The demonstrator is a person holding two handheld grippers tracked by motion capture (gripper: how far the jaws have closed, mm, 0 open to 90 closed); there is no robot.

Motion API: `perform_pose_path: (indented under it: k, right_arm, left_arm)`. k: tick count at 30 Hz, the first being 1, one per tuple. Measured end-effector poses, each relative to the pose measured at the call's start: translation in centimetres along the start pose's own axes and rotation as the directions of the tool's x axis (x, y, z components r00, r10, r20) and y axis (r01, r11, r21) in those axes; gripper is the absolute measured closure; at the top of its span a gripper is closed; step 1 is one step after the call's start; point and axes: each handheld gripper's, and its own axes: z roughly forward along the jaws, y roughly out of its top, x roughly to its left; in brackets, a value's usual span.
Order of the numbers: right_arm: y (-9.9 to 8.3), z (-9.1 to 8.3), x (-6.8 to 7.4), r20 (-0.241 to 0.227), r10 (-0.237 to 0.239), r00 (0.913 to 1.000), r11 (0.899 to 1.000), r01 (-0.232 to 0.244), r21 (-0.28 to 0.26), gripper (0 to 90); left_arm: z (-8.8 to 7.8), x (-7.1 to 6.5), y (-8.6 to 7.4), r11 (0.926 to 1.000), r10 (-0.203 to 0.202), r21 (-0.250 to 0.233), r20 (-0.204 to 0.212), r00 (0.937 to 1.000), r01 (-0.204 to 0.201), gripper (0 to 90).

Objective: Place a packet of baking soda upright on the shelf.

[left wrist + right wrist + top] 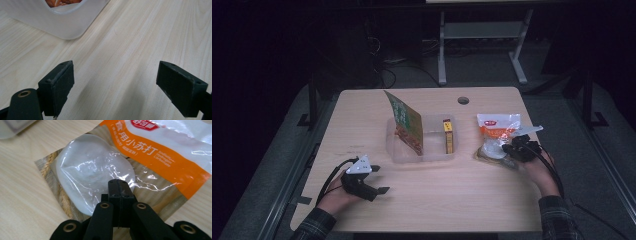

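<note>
With the left gripper spread idle at 7 o'clock on the tabletop, the right gripper, jaws pressed together on the baking soda bag at 3 o'clock, should lift slowly toward the clear tray, though how much film it pinches is hidden.

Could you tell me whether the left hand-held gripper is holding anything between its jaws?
No, the left hand-held gripper has its jaws standing wide apart with just the bare wooden table showing between them.
</note>
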Motion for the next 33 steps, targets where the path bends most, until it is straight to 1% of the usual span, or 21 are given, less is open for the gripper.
perform_pose_path:
  k: [4, 6, 7, 8, 9, 12, 13, 15, 17, 19, 21, 23, 26, 27, 31, 32, 33]
  right_arm:
    - [0.0, -0.2, 0.5, -0.036, -0.023, 0.9991, 1.000, 0.023, 0.016, 90.0]
    - [0.0, -0.4, 0.9, -0.063, -0.038, 0.9973, 0.999, 0.040, 0.024, 90.0]
    - [0.0, -0.5, 1.2, -0.077, -0.042, 0.9961, 0.998, 0.045, 0.036, 90.0]
    - [0.0, -0.6, 1.5, -0.087, -0.063, 0.9943, 0.997, 0.066, 0.035, 90.0]
    - [0.0, -0.7, 1.9, -0.093, -0.073, 0.9930, 0.996, 0.077, 0.040, 90.0]
    - [0.1, -1.0, 2.9, -0.123, -0.124, 0.9847, 0.990, 0.132, 0.058, 90.0]
    - [0.1, -1.1, 3.2, -0.144, -0.137, 0.9800, 0.987, 0.148, 0.062, 90.0]
    - [0.2, -1.1, 3.8, -0.174, -0.147, 0.9737, 0.985, 0.161, 0.069, 90.0]
    - [0.4, -1.1, 4.2, -0.187, -0.170, 0.9676, 0.980, 0.186, 0.071, 90.0]
    - [0.5, -1.0, 4.3, -0.176, -0.169, 0.9696, 0.982, 0.182, 0.058, 90.0]
    - [0.8, -0.7, 4.1, -0.152, -0.170, 0.9737, 0.983, 0.177, 0.039, 90.0]
    - [1.1, -0.3, 3.8, -0.146, -0.161, 0.9760, 0.985, 0.168, 0.036, 90.0]
    - [1.1, 0.4, 3.5, -0.163, -0.157, 0.9740, 0.986, 0.164, 0.034, 90.0]
    - [1.1, 0.4, 3.4, -0.167, -0.166, 0.9718, 0.985, 0.173, 0.027, 90.0]
    - [0.8, 0.4, 3.5, -0.182, -0.160, 0.9702, 0.986, 0.166, 0.019, 90.0]
    - [0.8, 0.3, 3.5, -0.192, -0.163, 0.9677, 0.985, 0.169, 0.017, 90.0]
    - [0.8, 0.3, 3.6, -0.201, -0.163, 0.9660, 0.985, 0.169, 0.016, 90.0]
  left_arm:
    - [0.0, 0.0, 0.0, 1.0000, 0.001, 0.003, 0.002, 1.0000, -0.001, 14.4]
    - [0.0, 0.0, 0.0, 1.0000, 0.000, 0.002, 0.001, 1.0000, 0.000, 14.3]
    - [0.0, 0.0, 0.0, 1.0000, -0.002, 0.000, 0.001, 1.0000, 0.002, 14.4]
    - [0.0, 0.0, 0.0, 1.0000, -0.004, -0.001, 0.001, 1.0000, 0.004, 14.3]
    - [0.0, 0.0, 0.0, 1.0000, -0.006, -0.002, 0.002, 1.0000, 0.006, 14.4]
    - [0.0, 0.0, 0.0, 1.0000, -0.003, 0.003, 0.003, 1.0000, 0.003, 14.3]
    - [0.0, 0.0, 0.0, 1.0000, 0.000, 0.005, 0.004, 1.0000, 0.000, 14.3]
    - [0.0, 0.0, 0.0, 1.0000, 0.004, 0.007, 0.004, 1.0000, -0.004, 14.4]
    - [0.0, 0.0, 0.0, 1.0000, 0.001, 0.004, 0.004, 1.0000, -0.001, 14.4]
    - [-0.1, 0.0, 0.0, 1.0000, -0.003, 0.002, 0.004, 1.0000, 0.003, 14.3]
    - [0.0, 0.0, 0.0, 1.0000, -0.003, -0.002, 0.004, 1.0000, 0.003, 14.4]
    - [0.0, 0.0, 0.0, 1.0000, -0.002, 0.000, 0.004, 1.0000, 0.002, 14.4]
    - [0.0, 0.0, 0.0, 1.0000, -0.003, 0.000, 0.004, 1.0000, 0.003, 14.3]
    - [0.0, 0.0, 0.0, 1.0000, -0.003, 0.001, 0.005, 1.0000, 0.003, 14.3]
    - [0.1, 0.0, 0.0, 1.0000, -0.002, 0.007, 0.008, 1.0000, 0.002, 14.4]
    - [0.0, 0.0, 0.0, 0.9999, 0.007, 0.015, 0.009, 0.9999, -0.007, 14.3]
    - [0.1, -0.1, 0.0, 1.0000, 0.001, 0.007, 0.008, 1.0000, -0.002, 14.4]
